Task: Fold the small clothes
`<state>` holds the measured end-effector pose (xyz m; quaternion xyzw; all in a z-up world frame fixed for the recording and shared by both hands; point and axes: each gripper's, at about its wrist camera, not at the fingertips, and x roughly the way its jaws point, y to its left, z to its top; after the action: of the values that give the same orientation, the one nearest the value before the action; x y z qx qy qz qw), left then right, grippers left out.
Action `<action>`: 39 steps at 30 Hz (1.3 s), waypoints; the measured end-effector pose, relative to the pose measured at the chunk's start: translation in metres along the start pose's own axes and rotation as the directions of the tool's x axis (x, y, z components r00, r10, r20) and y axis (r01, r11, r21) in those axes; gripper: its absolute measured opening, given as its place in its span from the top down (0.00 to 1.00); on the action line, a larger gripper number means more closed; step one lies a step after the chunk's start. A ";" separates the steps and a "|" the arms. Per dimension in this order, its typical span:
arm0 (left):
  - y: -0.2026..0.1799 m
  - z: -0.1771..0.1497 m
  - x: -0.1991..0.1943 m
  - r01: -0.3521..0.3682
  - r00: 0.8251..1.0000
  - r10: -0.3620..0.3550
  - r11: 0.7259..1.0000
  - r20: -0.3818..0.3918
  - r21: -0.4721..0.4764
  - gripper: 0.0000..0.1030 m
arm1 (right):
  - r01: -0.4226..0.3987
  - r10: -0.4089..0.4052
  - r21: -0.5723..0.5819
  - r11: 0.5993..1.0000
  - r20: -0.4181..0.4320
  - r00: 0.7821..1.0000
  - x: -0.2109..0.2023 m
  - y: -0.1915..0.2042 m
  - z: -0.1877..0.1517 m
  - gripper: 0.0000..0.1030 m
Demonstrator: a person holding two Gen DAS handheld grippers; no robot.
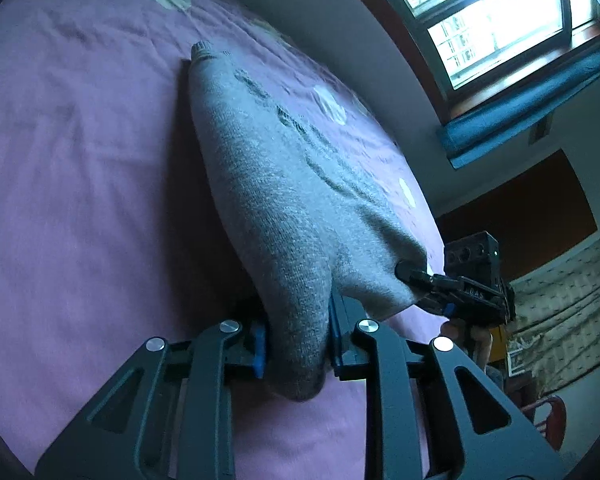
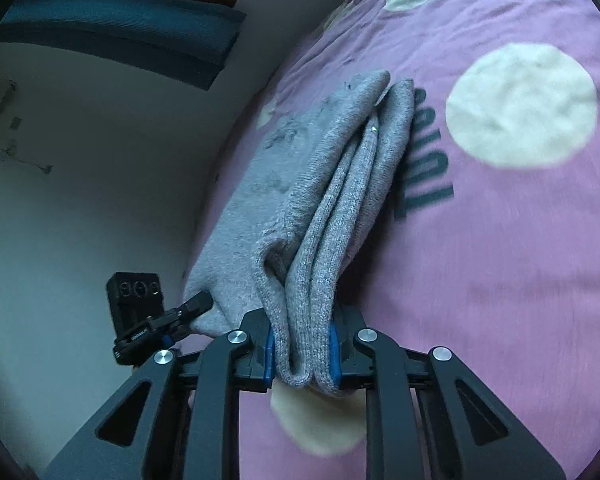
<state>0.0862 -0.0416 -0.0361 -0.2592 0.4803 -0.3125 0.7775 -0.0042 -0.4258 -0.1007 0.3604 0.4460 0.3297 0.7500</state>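
- the grey knitted garment lies stretched along a pink bedsheet, near the edge of the bed that runs beside the wall.
- its near end is lifted off the sheet and held by both grippers, while its far end, with a ribbed cuff, rests on the sheet toward the far side of the bed.
- the left gripper is clamped on one bunched near corner of the garment; the knit fills the gap between its blue pads and bulges out below them.
- the right gripper is clamped on the other near corner, where several folded layers of knit are pressed together between its blue pads.
- in the left wrist view the right gripper shows to the right, its tip buried in the garment's edge just beside the bed's edge.
- in the right wrist view the left gripper shows to the left, its tip touching the garment's lower corner.
- the sheet carries cream round spots and dark lettering that lies just beside the garment's right side, partly hidden by it.
- a window with a dark frame stands above the wall past the bed, and a blue cushion lies along its sill.
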 end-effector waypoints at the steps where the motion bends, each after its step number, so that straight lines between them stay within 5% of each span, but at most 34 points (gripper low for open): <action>1: -0.001 -0.007 -0.001 0.001 1.000 -0.001 1.000 -0.008 0.002 0.79 | -0.002 0.002 0.003 1.000 -0.007 1.000 -0.003 -0.001 -0.007 0.81; 9: 0.005 -0.029 0.014 -0.072 0.997 0.073 0.995 -0.010 0.067 0.77 | 0.029 -0.028 0.015 0.999 -0.031 0.999 0.001 -0.022 -0.025 0.83; 14: 0.000 -0.033 0.007 -0.097 0.995 0.094 0.991 0.034 0.092 0.54 | 0.012 -0.012 -0.004 1.000 -0.020 1.000 -0.009 -0.017 -0.034 0.79; 16: -0.010 -0.035 0.004 -0.117 0.993 0.112 0.987 0.049 0.114 0.41 | -0.005 0.005 0.008 1.000 -0.013 1.000 -0.010 -0.017 -0.033 0.72; 21: -0.007 -0.038 -0.007 -0.152 0.986 0.142 0.980 0.084 0.126 0.31 | 0.009 -0.009 -0.015 1.000 0.030 1.000 -0.028 -0.012 -0.032 0.39; 23: -0.005 -0.036 -0.007 -0.160 0.985 0.151 0.981 0.088 0.108 0.30 | 0.006 -0.006 0.009 1.000 0.046 0.999 -0.029 -0.013 -0.028 0.36; 32: -0.005 -0.033 0.001 -0.219 0.973 0.209 0.968 0.094 0.120 0.30 | 0.064 -0.064 0.002 0.998 0.083 0.995 -0.016 -0.012 -0.004 0.37; 36: -0.006 -0.033 0.003 -0.232 0.971 0.221 0.964 0.096 0.128 0.30 | 0.168 -0.166 -0.021 0.986 0.062 0.984 -0.007 -0.016 -0.001 0.71; 39: -0.005 -0.033 0.004 -0.237 0.970 0.226 0.962 0.095 0.136 0.30 | 0.122 -0.122 0.005 0.993 0.071 0.990 -0.010 -0.024 -0.001 0.76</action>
<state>0.0562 -0.0517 -0.0485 -0.1557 0.4522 -0.2434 0.8438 -0.0047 -0.4464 -0.1165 0.3444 0.4403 0.2701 0.7839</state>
